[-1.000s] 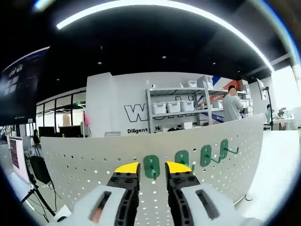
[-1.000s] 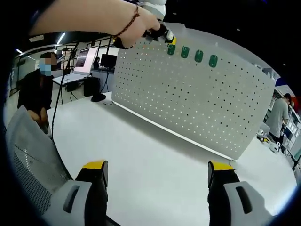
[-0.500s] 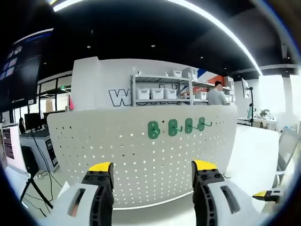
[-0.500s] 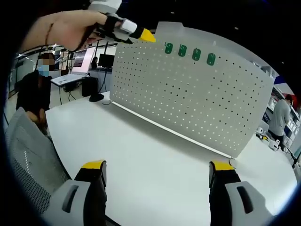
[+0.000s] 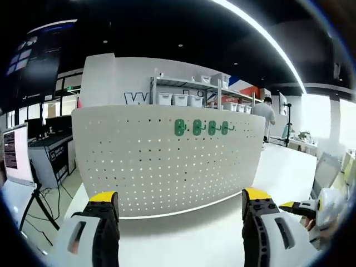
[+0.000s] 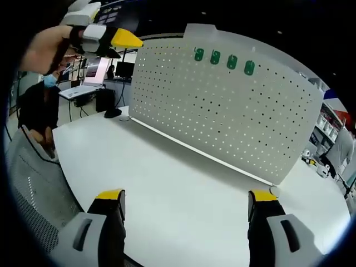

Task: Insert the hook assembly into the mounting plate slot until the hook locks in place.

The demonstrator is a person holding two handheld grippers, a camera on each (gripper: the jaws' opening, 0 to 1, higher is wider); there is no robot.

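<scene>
A white perforated mounting plate (image 5: 167, 161) (image 6: 233, 117) stands upright on the white table. Several green hooks (image 5: 200, 127) (image 6: 222, 58) sit in a row near its top edge. My left gripper (image 5: 181, 203) is open, well back from the plate, with nothing between its yellow-tipped jaws. In the right gripper view the left gripper (image 6: 108, 39) shows at the upper left, held by a hand, apart from the plate. My right gripper (image 6: 186, 196) is open and empty above the table, and its yellow tip (image 5: 295, 207) shows at the right of the left gripper view.
The white table (image 6: 167, 183) stretches in front of the plate. A grey mesh chair (image 6: 33, 189) stands at the left, with a seated person (image 6: 39, 100) beyond it. Shelves with white bins (image 5: 189, 100) and a standing person (image 5: 268, 114) are behind the plate.
My left gripper has opened wide and pulled back and down from the green hooks, leaving the leftmost hook on the plate. The right gripper has stayed open and nearly still.
</scene>
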